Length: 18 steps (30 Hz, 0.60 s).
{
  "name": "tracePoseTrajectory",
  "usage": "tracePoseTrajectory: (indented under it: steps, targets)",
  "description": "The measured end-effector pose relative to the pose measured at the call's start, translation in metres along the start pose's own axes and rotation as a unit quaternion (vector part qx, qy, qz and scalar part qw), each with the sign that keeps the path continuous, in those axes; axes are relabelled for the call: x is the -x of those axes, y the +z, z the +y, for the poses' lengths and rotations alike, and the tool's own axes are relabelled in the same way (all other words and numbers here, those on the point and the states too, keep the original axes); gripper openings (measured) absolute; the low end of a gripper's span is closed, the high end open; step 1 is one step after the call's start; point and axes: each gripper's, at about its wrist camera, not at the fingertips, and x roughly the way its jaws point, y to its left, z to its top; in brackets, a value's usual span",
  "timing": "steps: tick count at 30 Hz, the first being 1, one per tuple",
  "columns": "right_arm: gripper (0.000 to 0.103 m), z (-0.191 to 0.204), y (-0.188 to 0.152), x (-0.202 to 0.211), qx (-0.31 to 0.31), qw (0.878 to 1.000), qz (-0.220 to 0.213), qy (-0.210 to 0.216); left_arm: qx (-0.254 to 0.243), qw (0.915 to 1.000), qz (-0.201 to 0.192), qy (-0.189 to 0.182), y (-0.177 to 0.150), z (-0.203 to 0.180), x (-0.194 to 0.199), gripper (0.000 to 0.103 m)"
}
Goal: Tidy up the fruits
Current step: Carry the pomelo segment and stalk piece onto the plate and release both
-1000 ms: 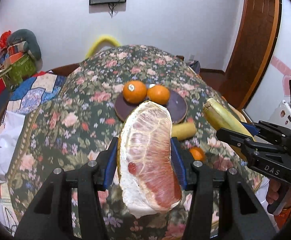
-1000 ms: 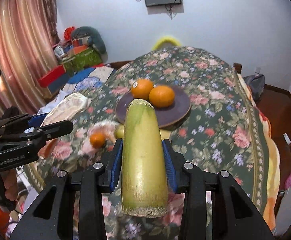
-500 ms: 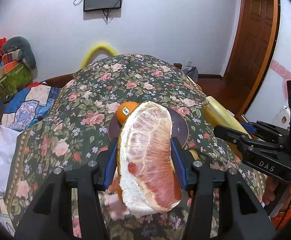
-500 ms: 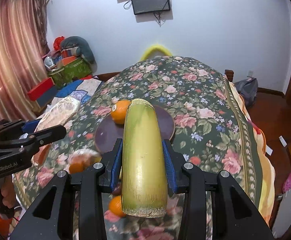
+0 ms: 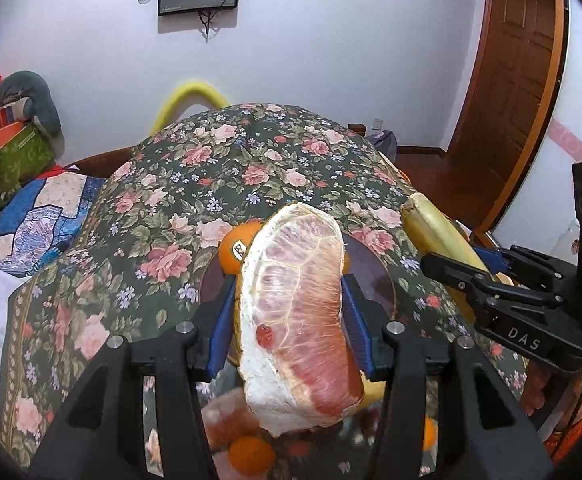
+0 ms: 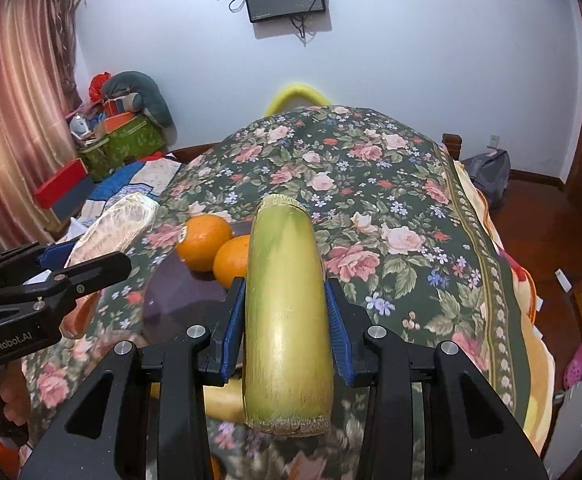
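The peeled pomelo segment is sitting clamped between the blue pads of the left gripper, raised above the floral tablecloth. Its pink flesh is facing the left wrist camera, and its white pith end is hanging over the lower foreground. It is blocking most of the dark round plate behind it; only the plate's right part and a sliver at the left are showing. One orange is peeking out at the segment's left edge, with part of a sticker visible; its lettering is too cut off to read.

The green-yellow stalk section is being held firmly between the pads of the right gripper, lying lengthwise along the fingers, cut end toward the camera. In the right wrist view it is covering the right part of the plate, where two oranges are sitting touching each other; the second orange is partly hidden by the stalk.

Below both grippers the foreground is blurring. A small orange fruit and a yellowish item are lying under the fingers, the latter too hidden to identify.

Each gripper is appearing at the edge of the other's view, cropped by the frame.
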Motion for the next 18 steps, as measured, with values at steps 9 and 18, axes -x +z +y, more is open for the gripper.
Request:
tracePoseTrajectory:
  steps: [9,18]
  targets:
    - [0.035,-0.002,0.007,-0.04,0.007,0.999,0.034,-0.006,0.01,0.9997,0.022,0.002,0.01,0.013,-0.037,0.05]
    - [0.035,0.003,0.012,-0.07,0.009,0.997,0.075,-0.01,0.007,0.9987,0.051,0.002,0.014,0.017,-0.07,0.05]
